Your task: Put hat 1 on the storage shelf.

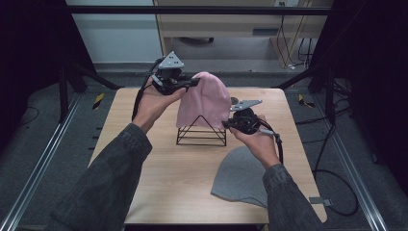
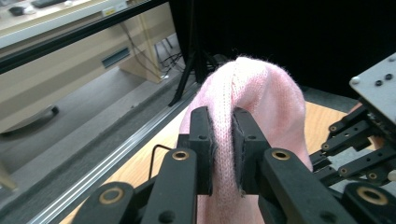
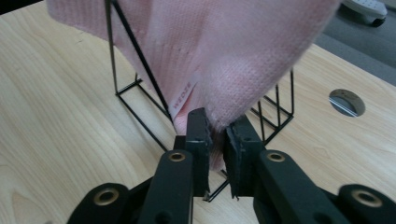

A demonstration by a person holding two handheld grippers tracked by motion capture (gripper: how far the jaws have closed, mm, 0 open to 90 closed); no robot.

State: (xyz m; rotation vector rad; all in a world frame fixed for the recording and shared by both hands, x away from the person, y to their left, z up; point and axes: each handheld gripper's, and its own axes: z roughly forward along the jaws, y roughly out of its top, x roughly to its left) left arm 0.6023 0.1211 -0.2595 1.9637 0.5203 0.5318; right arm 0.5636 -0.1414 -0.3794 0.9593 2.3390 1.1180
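high view: pink hat (image 1: 204,98) draped over black wire stand (image 1: 201,131), mid tabletop (image 1: 159,173), slightly toward far edge. left gripper (image 1: 190,83) at hat's upper left side near the crown, held up off the tabletop, grey plate on top. right gripper (image 1: 226,124) at hat's lower right edge, just beside the stand's right end, low near the tabletop. grey hat (image 1: 240,178) lies flat on tabletop near the front right, under the right forearm, apart from the stand. both sleeves dark grey, coming in from bottom.

left gripper view: jaws nearly closed, w/ a fold of pink hat (image 2: 261,98) pinched btwn the pads; knit bulges above and hangs below the pads. fabric clearly squeezed, pads pressing both sides. bit of wire stand (image 2: 154,154) visible left of the jaws, tabletop (image 2: 140,168) below. right gripper's linkage at far right.

right gripper view: jaws narrow, hem of pink hat (image 3: 219,51) caught btwn the pads; small gap on the right pad side but cloth sits in the pinch. white label w/ pink text on the hem just above the left pad. stand (image 3: 140,70) wires run behind and under the hat, base on tabletop (image 3: 56,121). round cable hole (image 3: 347,101) in tabletop at right.
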